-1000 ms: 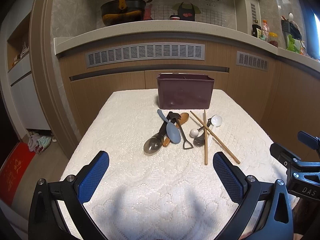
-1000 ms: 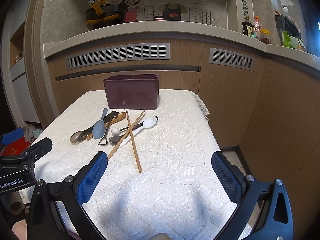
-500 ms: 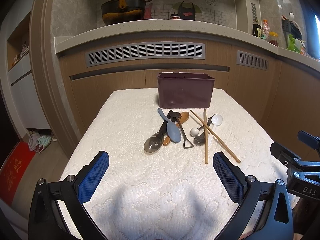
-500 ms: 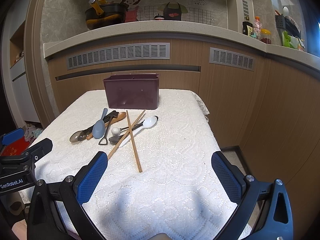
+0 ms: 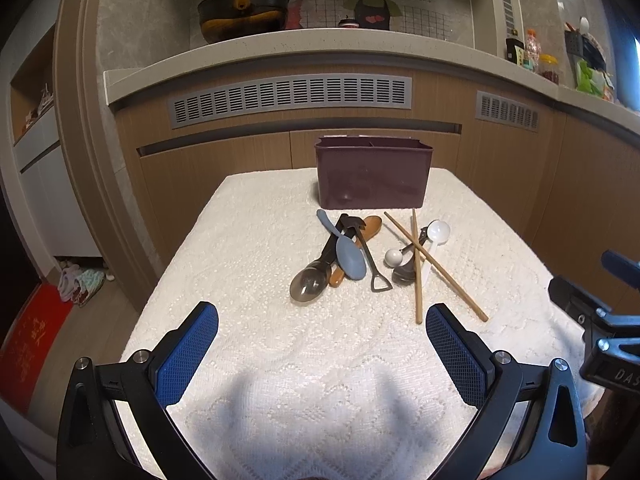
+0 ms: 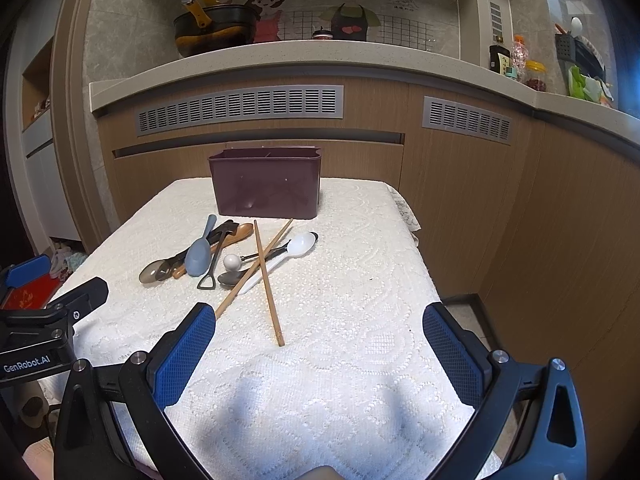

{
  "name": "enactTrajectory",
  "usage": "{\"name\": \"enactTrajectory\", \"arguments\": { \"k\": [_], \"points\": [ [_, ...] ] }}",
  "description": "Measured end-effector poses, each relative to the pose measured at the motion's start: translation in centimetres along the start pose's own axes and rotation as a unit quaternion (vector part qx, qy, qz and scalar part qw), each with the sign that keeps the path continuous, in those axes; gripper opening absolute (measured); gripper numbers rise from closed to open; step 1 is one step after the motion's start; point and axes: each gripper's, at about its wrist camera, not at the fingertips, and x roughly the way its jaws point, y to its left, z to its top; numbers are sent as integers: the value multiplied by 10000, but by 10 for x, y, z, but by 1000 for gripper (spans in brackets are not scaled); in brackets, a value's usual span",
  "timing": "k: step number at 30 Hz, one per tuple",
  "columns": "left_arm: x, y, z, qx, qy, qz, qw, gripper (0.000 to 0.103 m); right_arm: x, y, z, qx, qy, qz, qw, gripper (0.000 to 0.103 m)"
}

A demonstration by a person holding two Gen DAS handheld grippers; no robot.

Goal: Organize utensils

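Note:
A dark purple utensil box stands at the far end of the white-clothed table. In front of it lies a pile of utensils: a blue-grey spoon, a dark spoon, a wooden spoon, a small shovel-shaped tool, a white spoon and two crossed wooden chopsticks. My left gripper is open and empty at the near edge. My right gripper is open and empty, near the chopsticks' ends.
Wooden kitchen cabinets with grey vents stand behind the table. A counter above holds a black pot and jars. The table's right edge drops to the floor. Red mat and cloths lie on the floor at left.

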Motion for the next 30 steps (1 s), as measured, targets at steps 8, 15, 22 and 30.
{"name": "enactTrajectory", "arguments": {
  "k": [8, 15, 22, 30],
  "points": [
    [42, 11, 26, 90, 263, -179, 9995, 103, 26, 3, 30, -383, -78, 42, 9992, 103],
    [100, 37, 55, -170, 656, -503, 9964, 103, 81, 13, 52, -875, 258, 172, 9957, 103],
    [153, 44, 75, -578, 1220, -1461, 9800, 103, 143, 15, 66, -975, 829, 203, 9916, 103],
    [160, 85, 98, -911, 492, -738, 9919, 103, 179, 48, 71, -1703, 1322, 1237, 9686, 50]
  ]
}}
